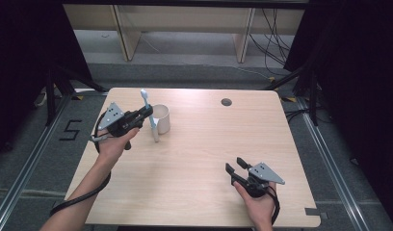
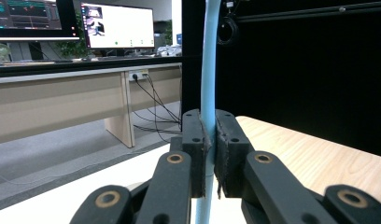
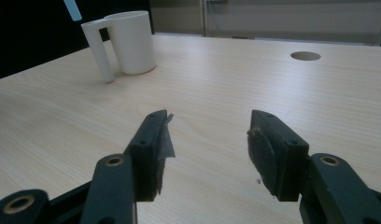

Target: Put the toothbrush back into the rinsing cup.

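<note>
High view shows me a light wood-grain desk [image 1: 194, 159] with rounded corners, standing on a grey carpeted floor [image 1: 35, 159]. I take the white mug [image 1: 162, 118] as my landmark; it stands upright on the far left part of the desk. To its right, near the far edge, a round cable hole [image 1: 226, 102] is cut into the top. Beyond the mug, past the desk's far edge, pale wooden furniture legs [image 1: 124, 33] stand on the floor with black cables [image 1: 274, 43] trailing down beside them. Dark curtains close in both sides of the room.

My left tongs [image 1: 147, 111] sit just left of the mug, clenched on a light blue toothbrush [image 1: 147, 108] that stands roughly upright, its head above the mug's rim and its lower end reaching down to the desk in front of the mug. In the left gripper view the blue handle [image 2: 208, 84] runs straight up between the two black pads [image 2: 194, 140], which press on it from both sides; behind it I see a long bench with lit monitors [image 2: 116, 25].

My right tongs [image 1: 235, 167] rest well apart from the mug, towards the near right corner, released with nothing between them. The right gripper view has the mug [image 3: 128, 42] far off at upper left, its handle [image 3: 99, 51] turned towards me, bare wood in between.
</note>
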Action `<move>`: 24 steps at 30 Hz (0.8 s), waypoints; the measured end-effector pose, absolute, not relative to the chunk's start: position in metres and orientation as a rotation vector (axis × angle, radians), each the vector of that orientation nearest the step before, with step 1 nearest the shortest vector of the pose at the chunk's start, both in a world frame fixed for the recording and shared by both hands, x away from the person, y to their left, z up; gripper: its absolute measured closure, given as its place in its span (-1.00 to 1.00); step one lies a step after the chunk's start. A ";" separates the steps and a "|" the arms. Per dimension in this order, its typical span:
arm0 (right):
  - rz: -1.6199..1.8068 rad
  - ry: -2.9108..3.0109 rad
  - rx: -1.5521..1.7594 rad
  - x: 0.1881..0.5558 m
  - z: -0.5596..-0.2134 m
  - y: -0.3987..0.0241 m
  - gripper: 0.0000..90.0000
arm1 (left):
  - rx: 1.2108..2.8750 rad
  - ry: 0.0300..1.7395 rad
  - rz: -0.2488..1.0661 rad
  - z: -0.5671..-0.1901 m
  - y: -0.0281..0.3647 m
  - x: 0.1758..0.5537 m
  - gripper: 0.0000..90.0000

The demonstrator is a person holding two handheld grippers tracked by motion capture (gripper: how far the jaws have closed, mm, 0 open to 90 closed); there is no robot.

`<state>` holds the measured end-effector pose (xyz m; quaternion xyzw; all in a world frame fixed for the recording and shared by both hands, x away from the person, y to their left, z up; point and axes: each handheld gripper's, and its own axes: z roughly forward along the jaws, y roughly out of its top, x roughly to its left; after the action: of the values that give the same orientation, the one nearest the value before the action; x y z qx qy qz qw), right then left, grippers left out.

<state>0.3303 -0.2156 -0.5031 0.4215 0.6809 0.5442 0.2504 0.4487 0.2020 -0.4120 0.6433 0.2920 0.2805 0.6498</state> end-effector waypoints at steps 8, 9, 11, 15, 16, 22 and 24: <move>1.429 1.872 1.146 0.329 -0.502 -0.218 0.08 | 1.456 0.661 0.646 -0.414 0.202 0.455 0.85; 1.433 1.872 1.153 0.329 -0.502 -0.218 0.08 | 1.454 0.662 0.648 -0.413 0.203 0.455 0.85; 1.475 1.860 1.195 0.327 -0.503 -0.215 0.08 | 1.452 0.656 0.653 -0.413 0.204 0.456 0.85; 1.438 1.856 1.132 0.329 -0.503 -0.216 0.08 | 1.445 0.666 0.655 -0.413 0.206 0.458 0.85; 1.457 1.860 1.130 0.330 -0.503 -0.216 0.08 | 1.448 0.664 0.656 -0.413 0.206 0.460 0.85; 1.473 1.860 1.177 0.327 -0.503 -0.215 0.08 | 1.455 0.658 0.673 -0.414 0.202 0.464 0.85; 1.447 1.859 1.156 0.328 -0.503 -0.217 0.08 | 1.457 0.661 0.671 -0.414 0.201 0.464 0.85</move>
<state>0.3279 -0.2166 -0.5032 0.4259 0.6849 0.5330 0.2557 0.4642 0.2008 -0.4145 0.6404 0.2905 0.2951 0.6468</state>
